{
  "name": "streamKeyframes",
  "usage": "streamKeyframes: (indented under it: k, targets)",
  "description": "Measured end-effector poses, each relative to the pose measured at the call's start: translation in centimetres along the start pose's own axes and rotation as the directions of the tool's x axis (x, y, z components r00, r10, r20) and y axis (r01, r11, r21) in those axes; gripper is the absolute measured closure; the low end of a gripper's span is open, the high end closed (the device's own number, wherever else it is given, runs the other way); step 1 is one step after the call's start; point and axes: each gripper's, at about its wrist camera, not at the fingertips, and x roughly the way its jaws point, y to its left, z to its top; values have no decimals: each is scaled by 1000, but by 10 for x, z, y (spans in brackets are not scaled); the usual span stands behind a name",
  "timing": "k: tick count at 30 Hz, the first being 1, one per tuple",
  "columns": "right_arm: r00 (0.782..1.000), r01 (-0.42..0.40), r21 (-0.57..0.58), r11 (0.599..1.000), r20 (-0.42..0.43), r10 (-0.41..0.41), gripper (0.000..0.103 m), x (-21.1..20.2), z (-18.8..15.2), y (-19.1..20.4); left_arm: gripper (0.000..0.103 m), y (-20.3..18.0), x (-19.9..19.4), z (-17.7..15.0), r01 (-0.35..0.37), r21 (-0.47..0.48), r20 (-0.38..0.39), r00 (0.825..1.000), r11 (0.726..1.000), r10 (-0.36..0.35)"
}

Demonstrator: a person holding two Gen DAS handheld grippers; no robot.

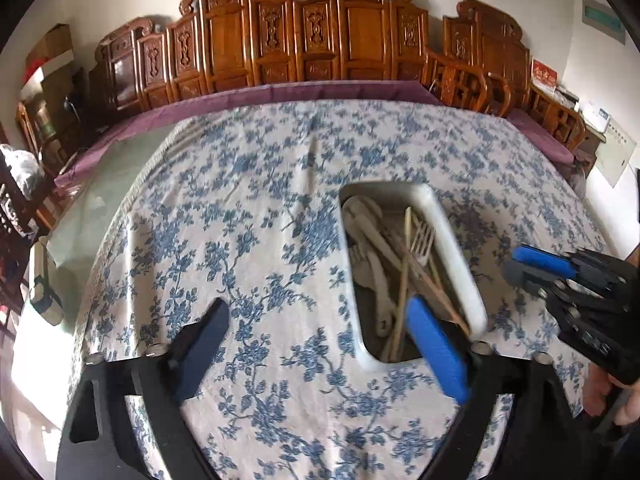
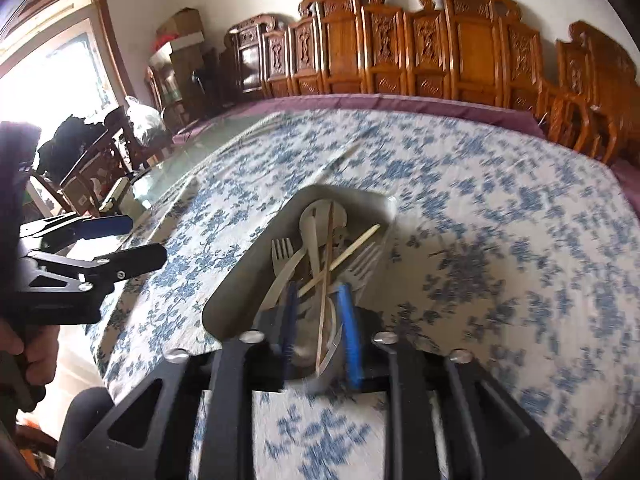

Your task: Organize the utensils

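While both grippers hang over the flowered tablecloth [image 1: 280, 208], all the utensils in view already lie heaped in the white tray [image 1: 452, 248], and that tray is what everything turns on. From the left gripper [image 1: 320, 344] the tray sits ahead and off to the right, its near corner tucked just behind the blue-padded finger, with its long axis running away from the jaws. Those jaws stand wide apart with only cloth between them, gripping nothing. The right gripper [image 2: 318, 332] is the nearer of the two: its jaws hang right at the tray's near end, and the pile lies straight ahead of them, handles pointing roughly back toward the fingers. They stand narrowly parted; a thin wooden stick and a pale curved piece cross the gap, but motion blur keeps me from saying the pads press on either, so I read them as loose. Now the count, as far as the tangle allows: one tray; two pale forks, one [image 2: 286, 258] left of the jaws' line and one [image 2: 362, 262] right of it; one white spoon [image 2: 316, 220] straight ahead; and at least three wooden sticks [image 2: 352, 248] crossing over the pile, possibly more. White plastic handles lie under all this, too tangled to number. No loose utensil shows on the cloth, so my judgement is that the gathering is near its end.
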Motion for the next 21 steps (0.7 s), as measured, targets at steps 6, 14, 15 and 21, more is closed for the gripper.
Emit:
streamKeyframes:
  k: [6, 14, 15, 21]
  targets:
    - [997, 66, 10, 998, 41, -66, 48, -58, -17, -8, 8, -23, -25, -2, 34, -21, 28, 999, 999, -33]
    - [981, 163, 63, 985, 94, -168, 3, -126, -46, -26, 8, -46, -54, -19, 71, -71, 41, 997, 995, -69]
    - [980, 169, 71, 983, 97, -175, 3, -132, -50, -28, 8, -50, -59, -22, 77, -74, 45, 996, 994, -74]
    - [965, 213, 111, 971, 129, -227, 3, -174, -61, -40, 8, -68, -89, -35, 66, -60, 78, 995, 996, -61]
